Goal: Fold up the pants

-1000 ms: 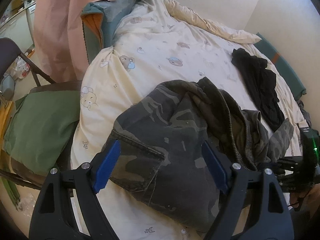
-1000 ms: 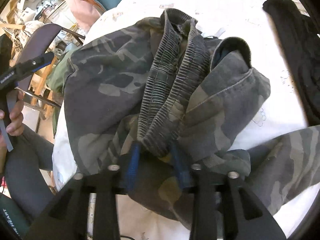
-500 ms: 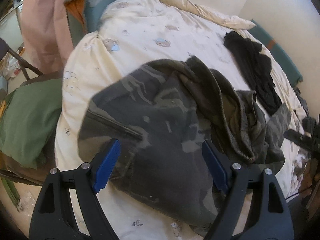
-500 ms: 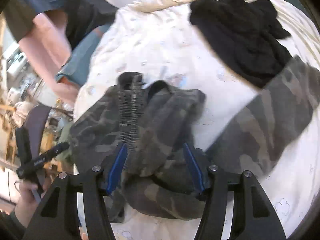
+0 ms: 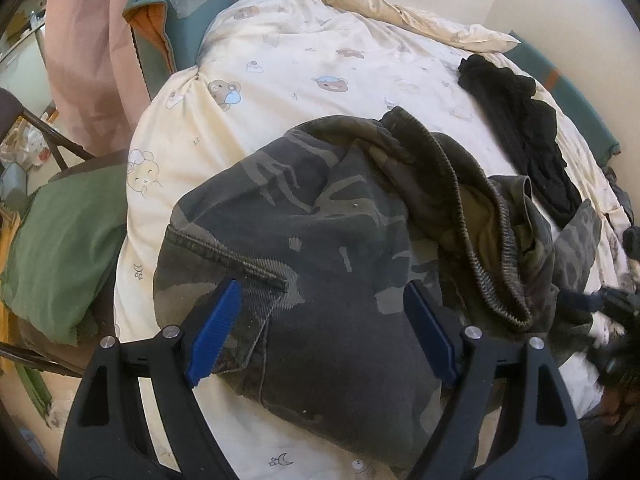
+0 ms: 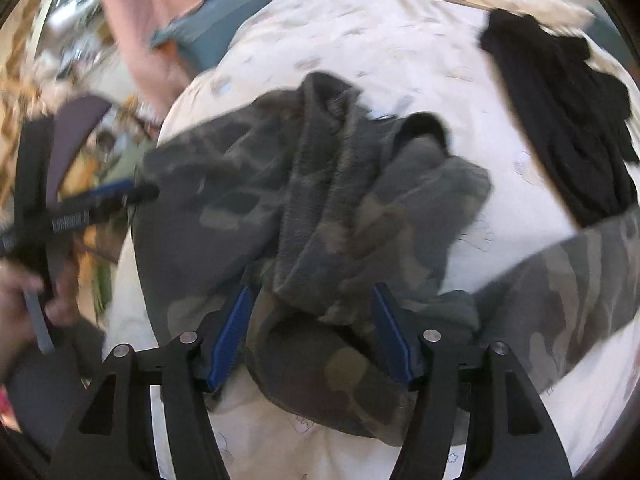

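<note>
Evidently the right gripper (image 6: 312, 332) has let go: a second ago its blue pads were pinched on the ribbed waistband (image 6: 320, 184) of the camouflage pants (image 5: 320, 264); now its jaws stand parted, the bunched waist fabric lying loosely between them, gripped by neither. Its view is blurred by motion, so contact with the cloth cannot be judged finely.

The left gripper (image 5: 320, 336) hangs over the seat panel beside the pocket seam (image 5: 236, 260), jaws spread wide and holding nothing, as in both earlier frames.

The pants lie crumpled at the near edge of the bed (image 5: 304, 60), on the cream printed duvet, with the waistband heaped up the middle and one leg (image 6: 568, 292) trailing toward the right edge. A black garment (image 5: 520, 128) lies apart nearer the far right corner.

Assessment: the garment has been dropped, not folded. No fold is made; the waist remains a lump. Folding cannot begin until the pants are spread flat, so the likely next need is fresh holds on two waist corners.
</note>
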Demonstrator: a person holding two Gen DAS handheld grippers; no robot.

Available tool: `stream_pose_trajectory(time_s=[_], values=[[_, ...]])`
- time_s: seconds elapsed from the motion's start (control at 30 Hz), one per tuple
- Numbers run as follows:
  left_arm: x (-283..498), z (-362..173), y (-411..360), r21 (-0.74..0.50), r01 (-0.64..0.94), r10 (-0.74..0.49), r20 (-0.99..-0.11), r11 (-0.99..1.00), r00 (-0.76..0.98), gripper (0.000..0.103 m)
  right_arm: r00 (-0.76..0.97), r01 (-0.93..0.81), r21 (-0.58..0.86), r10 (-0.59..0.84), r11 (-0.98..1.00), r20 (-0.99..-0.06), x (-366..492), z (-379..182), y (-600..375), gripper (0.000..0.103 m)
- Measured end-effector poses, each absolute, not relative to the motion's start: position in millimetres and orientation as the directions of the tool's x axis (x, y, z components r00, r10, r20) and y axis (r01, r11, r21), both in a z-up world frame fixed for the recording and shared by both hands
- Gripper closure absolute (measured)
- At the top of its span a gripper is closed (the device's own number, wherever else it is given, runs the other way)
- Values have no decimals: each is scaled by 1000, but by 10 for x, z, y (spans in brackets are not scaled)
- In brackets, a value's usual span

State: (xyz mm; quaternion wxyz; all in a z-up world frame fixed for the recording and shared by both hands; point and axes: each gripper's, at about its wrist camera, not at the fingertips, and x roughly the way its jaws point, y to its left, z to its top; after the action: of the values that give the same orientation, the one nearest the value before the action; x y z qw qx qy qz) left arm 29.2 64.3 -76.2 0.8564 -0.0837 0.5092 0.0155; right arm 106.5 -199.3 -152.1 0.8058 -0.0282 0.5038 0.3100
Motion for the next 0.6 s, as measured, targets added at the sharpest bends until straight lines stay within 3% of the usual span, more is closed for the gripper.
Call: stream_pose_trajectory(time_s=[0.2, 0.3, 0.37, 0.47, 0.6], values=[[312, -711, 610, -123, -94, -61, -866, 988, 496, 22, 311, -581, 85, 317, 810, -896, 1092, -1796, -1658, 39], [311, -694, 607, -115, -85, -57, -865, 990, 499, 22, 338, -570, 33, 272, 821, -901, 1161, -1872, -1653, 59], [309, -682, 616, -121, -88, -61, -863, 989, 501, 22, 336, -550, 95, 324, 830, -885, 1199, -1812, -1735, 85], [300, -661, 621, -136, -90, -72, -858, 987, 508, 22, 350, -547, 191, 430, 815, -832, 1172, -1615, -1852, 88], [261, -648, 558, -194, -62, -136, -852, 979, 506, 22, 274, -509, 456, 639, 731, -719, 1121, -1435, -1995, 88]])
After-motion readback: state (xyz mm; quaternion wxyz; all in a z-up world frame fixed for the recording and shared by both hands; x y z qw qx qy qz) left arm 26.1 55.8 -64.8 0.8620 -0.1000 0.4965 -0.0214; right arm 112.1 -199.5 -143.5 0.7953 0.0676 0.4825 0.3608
